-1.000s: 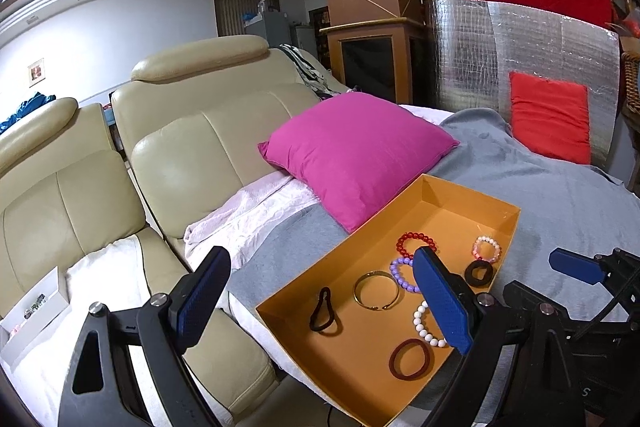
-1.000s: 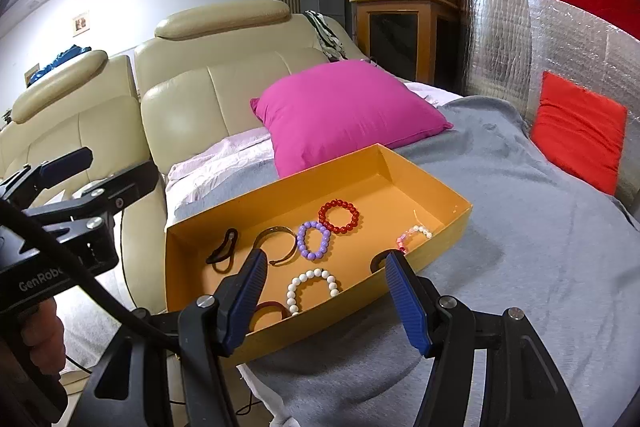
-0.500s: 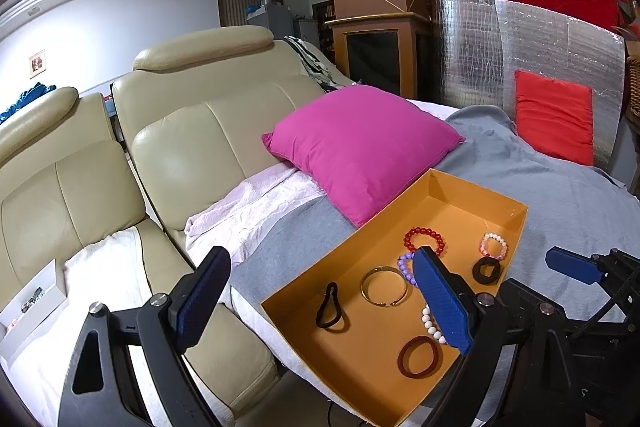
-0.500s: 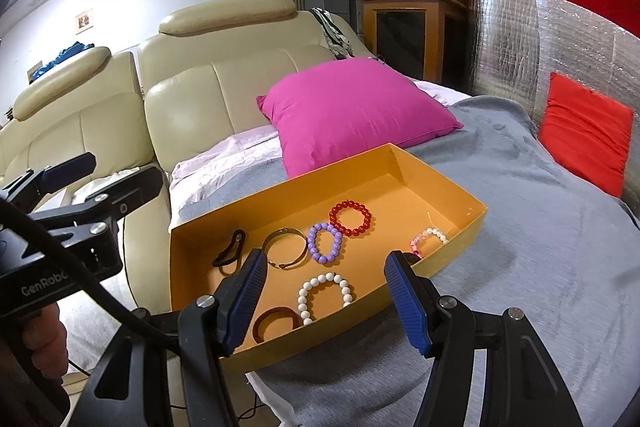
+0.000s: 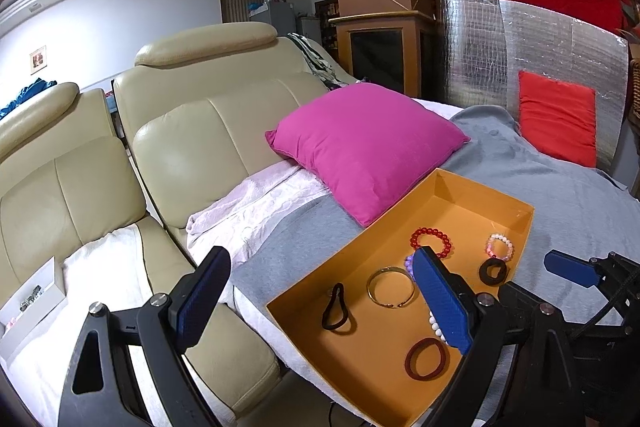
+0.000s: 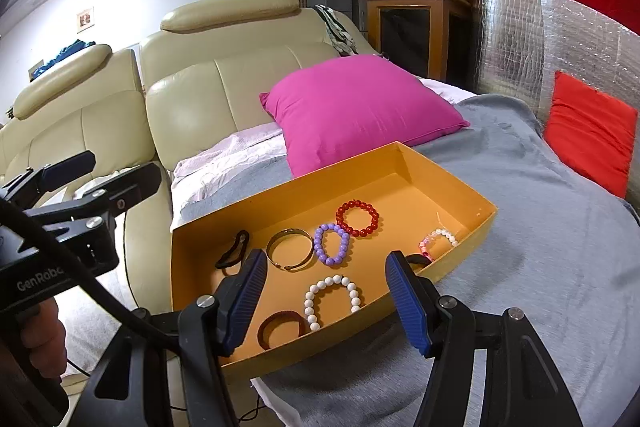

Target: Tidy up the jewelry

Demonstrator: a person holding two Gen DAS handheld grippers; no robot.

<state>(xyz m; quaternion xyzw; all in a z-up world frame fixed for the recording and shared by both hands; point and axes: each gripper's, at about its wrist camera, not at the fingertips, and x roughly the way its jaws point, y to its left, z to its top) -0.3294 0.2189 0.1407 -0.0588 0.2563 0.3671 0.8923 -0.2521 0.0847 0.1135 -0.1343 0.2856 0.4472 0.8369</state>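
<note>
- an orange tray (image 6: 472, 227) sits on the grey blanket (image 6: 540, 247), near its front edge, with a pink cushion (image 6: 356, 111) touching the tray's far wall.
- along the tray's far side lie a red bead bracelet (image 6: 357, 218), a purple bead bracelet (image 6: 331, 243) just beside it, and a gold bangle (image 6: 290, 249) next to that.
- a black hair tie (image 6: 233, 254) lies by the tray's left wall.
- a white bead bracelet (image 6: 333, 297) and a dark red band (image 6: 282, 327) lie against the near wall.
- a pink and white bracelet (image 6: 438, 241) sits by the right wall; just in front of it is a black ring (image 5: 493, 270), half hidden in the right view.
- the right gripper (image 6: 326, 301) hangs over the tray's near wall, jaws apart, with nothing between the pads; the white bracelet shows in the gap beyond them.
- the left gripper (image 5: 320, 301) hangs at the tray's left side, jaws wide apart and empty, one finger over the tray and the other over the cream sofa (image 5: 192, 131).
- a hand (image 6: 40, 343) grips the left tool's handle.
- a small white box (image 5: 30, 301) lies on the sofa seat, well apart from the tray.
</note>
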